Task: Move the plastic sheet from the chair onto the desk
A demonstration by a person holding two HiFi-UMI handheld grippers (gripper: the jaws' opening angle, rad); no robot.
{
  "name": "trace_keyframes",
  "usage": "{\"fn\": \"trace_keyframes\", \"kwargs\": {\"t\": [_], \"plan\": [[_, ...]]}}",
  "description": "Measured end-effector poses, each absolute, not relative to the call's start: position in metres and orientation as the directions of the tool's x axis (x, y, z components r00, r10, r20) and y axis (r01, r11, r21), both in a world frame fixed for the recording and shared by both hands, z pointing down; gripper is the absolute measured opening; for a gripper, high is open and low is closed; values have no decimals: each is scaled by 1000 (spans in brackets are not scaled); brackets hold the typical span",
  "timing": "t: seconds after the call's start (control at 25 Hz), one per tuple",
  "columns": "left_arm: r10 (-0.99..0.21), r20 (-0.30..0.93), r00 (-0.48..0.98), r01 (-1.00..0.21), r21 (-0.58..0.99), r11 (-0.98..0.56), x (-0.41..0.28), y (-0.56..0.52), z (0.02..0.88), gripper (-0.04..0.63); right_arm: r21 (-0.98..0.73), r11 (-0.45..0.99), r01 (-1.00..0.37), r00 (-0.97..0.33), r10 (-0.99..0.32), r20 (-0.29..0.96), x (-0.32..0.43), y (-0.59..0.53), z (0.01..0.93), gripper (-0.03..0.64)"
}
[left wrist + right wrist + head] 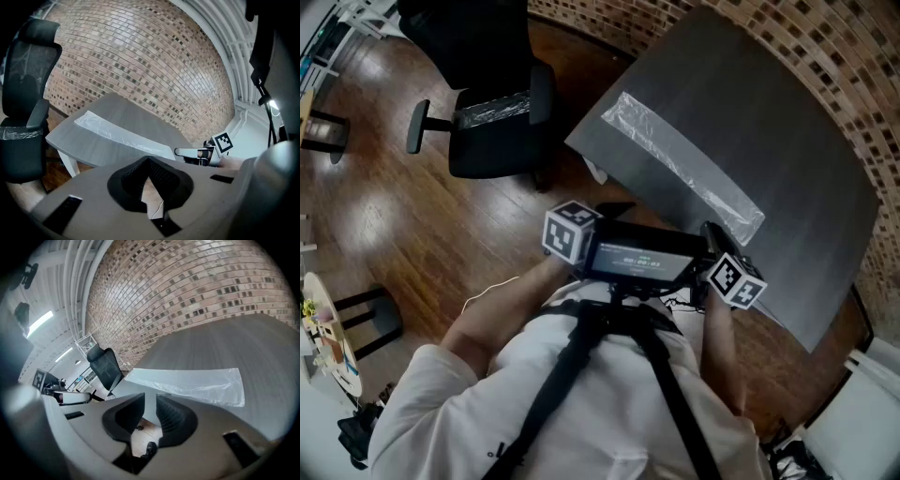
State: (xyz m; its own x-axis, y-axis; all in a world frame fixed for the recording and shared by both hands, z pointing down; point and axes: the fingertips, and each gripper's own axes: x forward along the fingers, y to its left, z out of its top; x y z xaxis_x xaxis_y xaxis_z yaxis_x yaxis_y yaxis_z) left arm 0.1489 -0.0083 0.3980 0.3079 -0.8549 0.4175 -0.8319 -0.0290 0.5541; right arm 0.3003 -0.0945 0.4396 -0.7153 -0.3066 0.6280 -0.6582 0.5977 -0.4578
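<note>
The plastic sheet (684,164) lies flat on the counter (806,122), spread as a long clear strip. It runs slantwise across the grey top from the counter's corner nearest the chair toward the edge nearest the person. Its whole length rests on the counter and nothing touches it.

The right tool (150,401) hovers just off the counter's near edge and points down over the sheet's near end. Its jaws stand a little apart with nothing between them; only floor shows through the gap. The left tool (149,165) is also at the counter's near side, to the left of the right tool. It is aimed across the counter at the far end of the sheet. Its jaws are pressed together and it is empty. Neither tool touches the sheet or the counter.

Off the counter's far left corner stands a black office chair (492,150), apart from the counter. More crinkled plastic (492,110) lies on its seat against the backrest. The counter and chair stand on a wooden floor (441,225). A brick wall (140,61) rises just behind the counter's far edge.
</note>
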Motion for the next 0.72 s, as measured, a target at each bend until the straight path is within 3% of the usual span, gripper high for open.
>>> {"fn": "trace_keyframes", "kwargs": {"t": [0.72], "plan": [[-856,395,335,-833,548,-74,178,-16,395,0,-456,607,-650,-724,-314,615,313,-97,441,81]]}}
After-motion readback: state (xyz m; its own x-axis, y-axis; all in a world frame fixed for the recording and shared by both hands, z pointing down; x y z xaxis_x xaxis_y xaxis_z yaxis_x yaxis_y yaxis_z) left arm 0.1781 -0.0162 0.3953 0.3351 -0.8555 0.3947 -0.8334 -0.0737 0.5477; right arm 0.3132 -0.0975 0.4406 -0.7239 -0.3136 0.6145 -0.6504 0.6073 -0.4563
